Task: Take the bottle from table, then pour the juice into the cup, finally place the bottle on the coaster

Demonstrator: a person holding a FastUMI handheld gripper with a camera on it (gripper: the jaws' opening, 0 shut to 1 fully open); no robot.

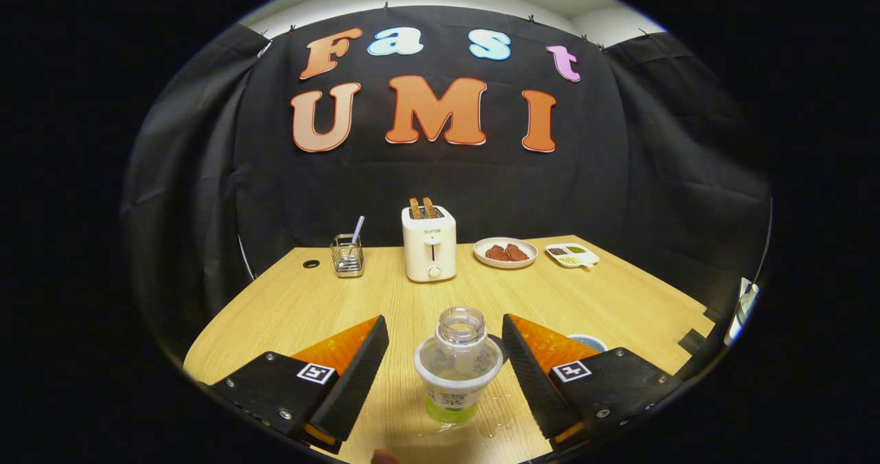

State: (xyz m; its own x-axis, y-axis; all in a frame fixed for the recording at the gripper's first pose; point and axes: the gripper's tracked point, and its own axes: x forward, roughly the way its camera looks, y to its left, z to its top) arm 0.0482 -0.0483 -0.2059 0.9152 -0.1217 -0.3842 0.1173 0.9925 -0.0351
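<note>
Bottle (458, 368) is seen upright on the worktop (289, 306), uncapped, centred between the spread fingers of the gripper (445, 371); neither finger is touching it.

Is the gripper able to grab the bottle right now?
Probably yes. The gripper is open, the bottle stands upright between its jaws with a gap on each side, and nothing blocks it.
</note>
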